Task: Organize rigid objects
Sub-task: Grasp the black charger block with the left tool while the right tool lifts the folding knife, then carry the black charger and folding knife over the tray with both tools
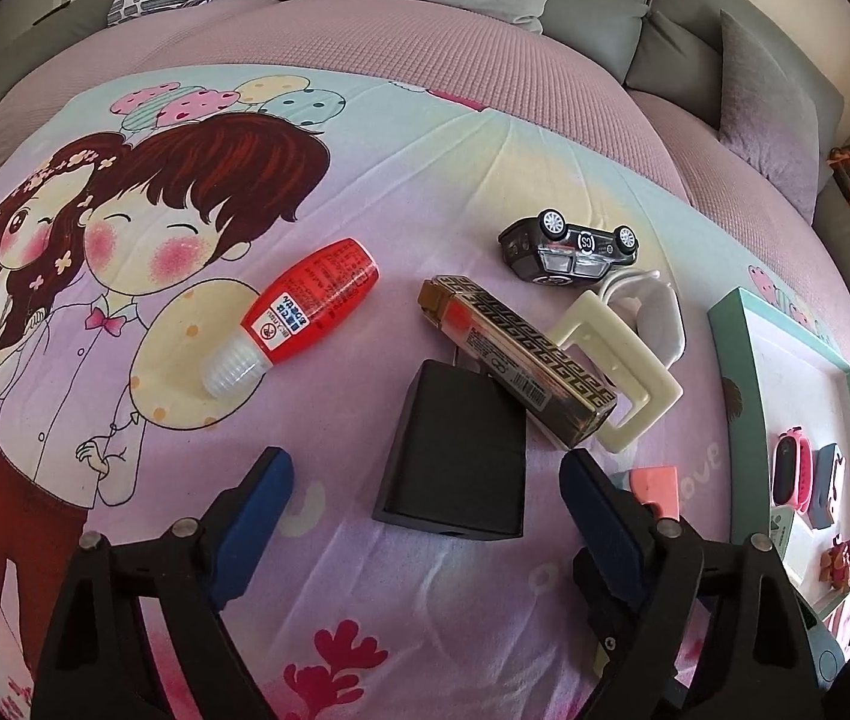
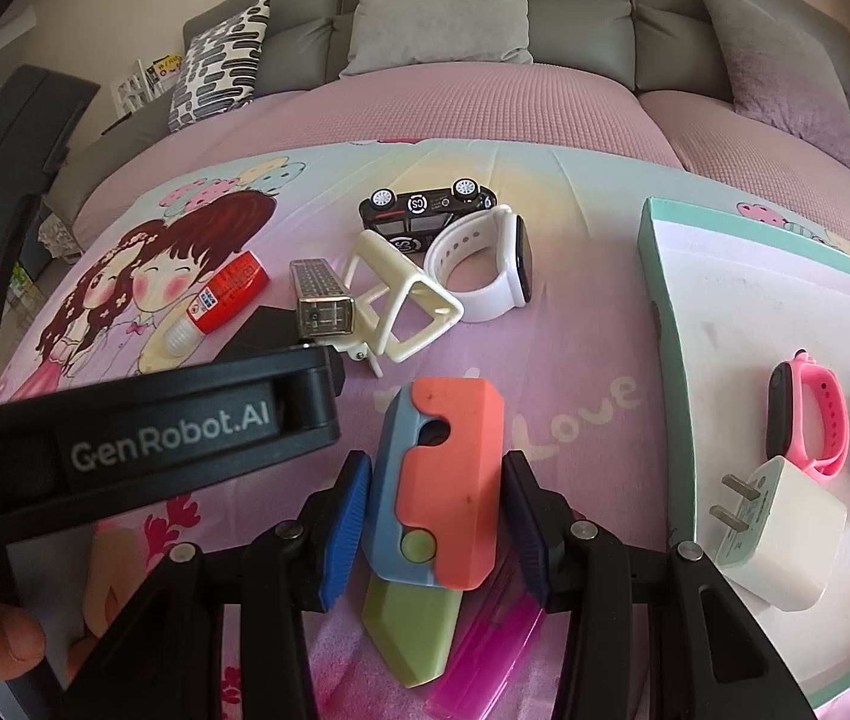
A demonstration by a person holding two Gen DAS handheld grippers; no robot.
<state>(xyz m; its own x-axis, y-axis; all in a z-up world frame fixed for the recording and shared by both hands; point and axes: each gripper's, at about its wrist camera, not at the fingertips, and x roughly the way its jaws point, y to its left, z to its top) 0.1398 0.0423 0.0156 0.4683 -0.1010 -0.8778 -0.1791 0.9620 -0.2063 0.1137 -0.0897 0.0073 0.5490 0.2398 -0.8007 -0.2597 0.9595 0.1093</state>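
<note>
The left hand-held gripper (image 1: 425, 483) stands wide, the black charger (image 1: 455, 450) between its pads on the bed, untouched; lower squarely and close on its flat sides. The right hand-held gripper (image 2: 437, 516), half closed, seems to be clamping the toy knife (image 2: 437, 492). Right of it, the tray (image 2: 665, 324) holds a pink band (image 2: 809, 414), a white plug (image 2: 779, 540) and another toy.

Around the black charger (image 1: 455, 456) the sheet lies bare to its left and near side — open passage. Its far right corner is crowded: the gold-patterned box (image 1: 521, 354) touches it, the cream bracket (image 1: 623, 372) and toy car (image 1: 569, 246) beyond.
</note>
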